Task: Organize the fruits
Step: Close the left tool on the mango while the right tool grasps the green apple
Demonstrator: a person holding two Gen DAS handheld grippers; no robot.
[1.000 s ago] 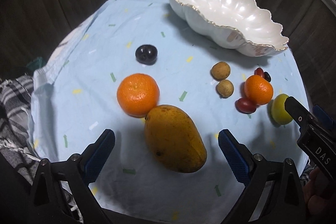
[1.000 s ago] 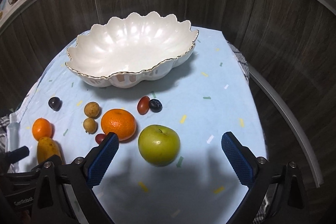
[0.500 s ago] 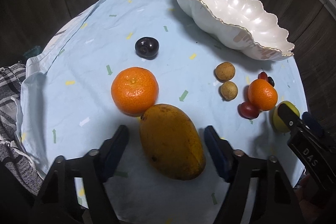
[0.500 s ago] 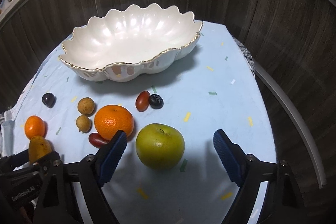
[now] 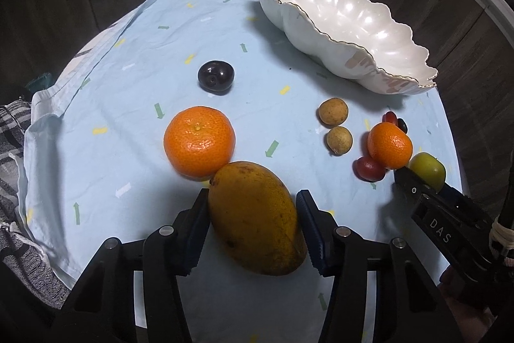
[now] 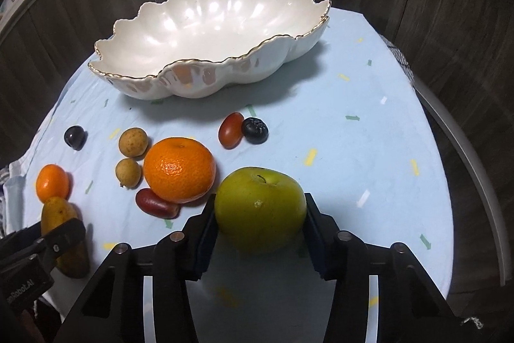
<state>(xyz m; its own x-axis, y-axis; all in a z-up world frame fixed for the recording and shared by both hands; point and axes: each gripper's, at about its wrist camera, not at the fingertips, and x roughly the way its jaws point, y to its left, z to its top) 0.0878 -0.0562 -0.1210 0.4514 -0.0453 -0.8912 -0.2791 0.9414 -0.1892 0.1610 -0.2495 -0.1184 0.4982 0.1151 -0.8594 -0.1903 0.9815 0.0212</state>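
Observation:
A yellow-orange mango [image 5: 253,214] lies on the light blue cloth [image 5: 128,105] between the blue pads of my left gripper [image 5: 253,198]. Its jaws are closing and both pads touch the mango's sides. In the right wrist view a green apple [image 6: 260,208] sits between the pads of my right gripper [image 6: 260,201], whose jaws are closing too, with both pads against the apple. The white scalloped bowl [image 6: 205,60] stands empty at the back of the cloth.
An orange [image 5: 199,143] touches the mango's far end, with a dark plum [image 5: 215,76] beyond it. Two brown longans [image 6: 132,142], a second orange [image 6: 179,169], two red fruits [image 6: 156,203] and a dark berry [image 6: 254,130] lie left of and behind the apple. Dark wood panels surround the table.
Both grippers' jaws have closed in from wide open, the left onto the mango and the right onto the apple. The right gripper has sunk a little toward the apple.

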